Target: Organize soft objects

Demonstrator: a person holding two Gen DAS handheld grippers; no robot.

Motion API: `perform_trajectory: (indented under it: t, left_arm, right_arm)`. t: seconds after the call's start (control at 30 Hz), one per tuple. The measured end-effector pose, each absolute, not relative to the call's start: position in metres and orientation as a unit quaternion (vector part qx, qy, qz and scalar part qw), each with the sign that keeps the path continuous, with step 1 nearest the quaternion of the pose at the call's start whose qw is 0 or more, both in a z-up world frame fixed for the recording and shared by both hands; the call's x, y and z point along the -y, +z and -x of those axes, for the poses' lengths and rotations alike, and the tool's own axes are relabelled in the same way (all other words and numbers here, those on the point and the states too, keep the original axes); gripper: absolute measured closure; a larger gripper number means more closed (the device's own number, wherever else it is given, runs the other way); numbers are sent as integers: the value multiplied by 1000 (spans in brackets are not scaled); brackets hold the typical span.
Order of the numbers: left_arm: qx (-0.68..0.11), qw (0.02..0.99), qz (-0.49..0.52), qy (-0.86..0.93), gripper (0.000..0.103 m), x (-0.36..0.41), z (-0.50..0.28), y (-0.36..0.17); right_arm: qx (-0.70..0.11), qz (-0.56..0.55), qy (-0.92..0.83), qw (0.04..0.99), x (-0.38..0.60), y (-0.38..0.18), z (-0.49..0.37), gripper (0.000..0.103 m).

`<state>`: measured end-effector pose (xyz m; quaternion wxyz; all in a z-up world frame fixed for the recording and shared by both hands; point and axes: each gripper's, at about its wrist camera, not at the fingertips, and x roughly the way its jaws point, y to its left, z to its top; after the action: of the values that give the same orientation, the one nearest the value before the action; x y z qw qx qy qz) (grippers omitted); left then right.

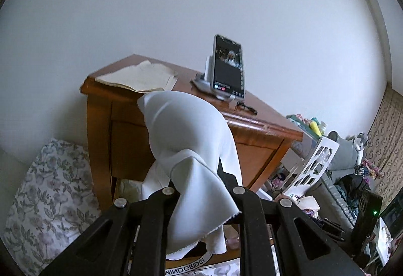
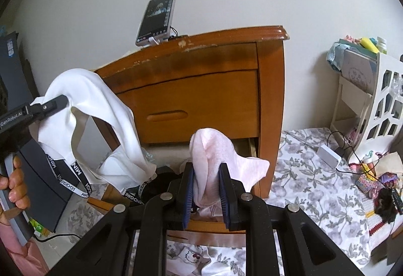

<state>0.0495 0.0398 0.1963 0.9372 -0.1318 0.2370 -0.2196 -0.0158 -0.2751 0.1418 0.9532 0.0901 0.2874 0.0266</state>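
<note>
My left gripper point(image 1: 201, 185) is shut on a white garment point(image 1: 186, 140) that drapes over its fingers and hides their tips. The right wrist view shows that gripper point(image 2: 60, 100) at the left, holding the white garment point(image 2: 100, 109) up in front of the wooden nightstand point(image 2: 201, 89). My right gripper point(image 2: 206, 182) is shut on a pale pink cloth point(image 2: 211, 157), held just above the nightstand's open bottom drawer point(image 2: 252, 147). White and black fabric lies inside the drawer. Another cloth with a cartoon cat print point(image 2: 186, 254) lies below the gripper.
A phone on a stand point(image 1: 226, 69) and folded beige cloths point(image 1: 141, 77) sit on the nightstand top. A floral bedsheet point(image 2: 314, 175) spreads to the right, with a white box and cables point(image 2: 327, 153). A white cut-out shelf point(image 2: 377, 99) stands at the right.
</note>
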Motion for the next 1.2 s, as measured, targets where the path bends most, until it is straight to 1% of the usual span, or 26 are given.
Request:
perform_trajectory:
  t: [0.77, 1.2]
  left_arm:
    - [-163, 951, 133, -227, 89, -57, 32, 254]
    - [-155, 948, 136, -241, 89, -65, 82, 261]
  right_arm:
    - [-235, -75, 31, 969, 264, 192, 74, 83]
    - [-213, -63, 32, 974, 251, 212, 124, 83]
